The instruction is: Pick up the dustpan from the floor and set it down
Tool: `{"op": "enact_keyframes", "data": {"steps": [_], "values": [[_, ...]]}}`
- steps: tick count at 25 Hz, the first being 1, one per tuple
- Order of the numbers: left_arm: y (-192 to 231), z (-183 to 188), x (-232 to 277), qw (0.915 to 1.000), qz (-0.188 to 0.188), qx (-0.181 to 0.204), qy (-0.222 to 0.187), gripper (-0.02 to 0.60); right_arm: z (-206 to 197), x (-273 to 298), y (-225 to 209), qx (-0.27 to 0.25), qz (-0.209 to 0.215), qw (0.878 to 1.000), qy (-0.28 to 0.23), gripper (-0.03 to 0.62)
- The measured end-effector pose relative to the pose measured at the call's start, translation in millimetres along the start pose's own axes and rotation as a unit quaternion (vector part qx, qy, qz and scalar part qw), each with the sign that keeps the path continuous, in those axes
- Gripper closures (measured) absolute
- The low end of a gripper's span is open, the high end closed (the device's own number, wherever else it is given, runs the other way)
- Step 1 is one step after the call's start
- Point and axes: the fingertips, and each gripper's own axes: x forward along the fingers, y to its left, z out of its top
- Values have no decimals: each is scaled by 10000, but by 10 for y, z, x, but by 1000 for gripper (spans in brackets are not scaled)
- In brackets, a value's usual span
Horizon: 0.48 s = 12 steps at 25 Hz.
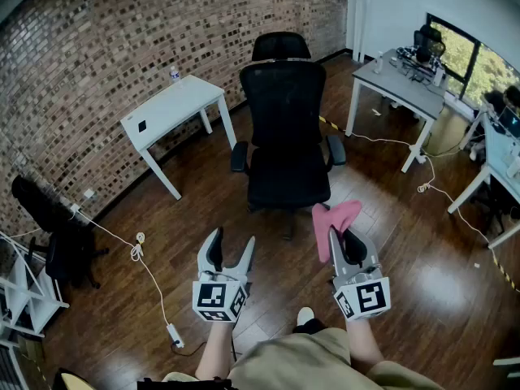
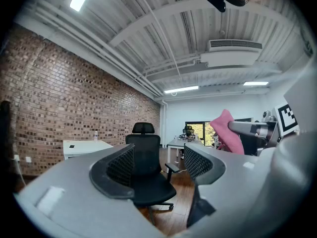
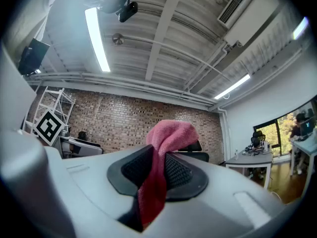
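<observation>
No dustpan shows in any view. My left gripper [image 1: 231, 244] is held level above the wooden floor, jaws open with nothing between them; in its own view the left gripper [image 2: 158, 165] frames the black office chair [image 2: 146, 157]. My right gripper [image 1: 346, 234] is shut on a pink cloth [image 1: 333, 216], which sticks up past its fingertips. In the right gripper view the pink cloth [image 3: 166, 138] is pinched between the pads of the right gripper [image 3: 157, 171] and hangs down behind them. The same cloth [image 2: 225, 133] appears at the right of the left gripper view.
A black office chair [image 1: 284, 128] stands straight ahead. A white table [image 1: 175, 108] is by the brick wall at left, a grey desk [image 1: 402, 84] at right. A cable and power strip [image 1: 175, 335] lie on the floor left of my feet, near a white shelf [image 1: 20, 295].
</observation>
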Motion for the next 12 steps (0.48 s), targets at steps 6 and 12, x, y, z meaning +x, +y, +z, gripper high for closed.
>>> {"op": "enact_keyframes", "data": {"steps": [6, 12], "values": [[-238, 20, 706, 9999, 87, 108, -42, 299, -318, 234, -857, 177, -186, 9995, 168, 526], [-173, -150, 1225, 9998, 15, 56, 175, 299, -595, 557, -1111, 358, -166, 9984, 408, 526]]}}
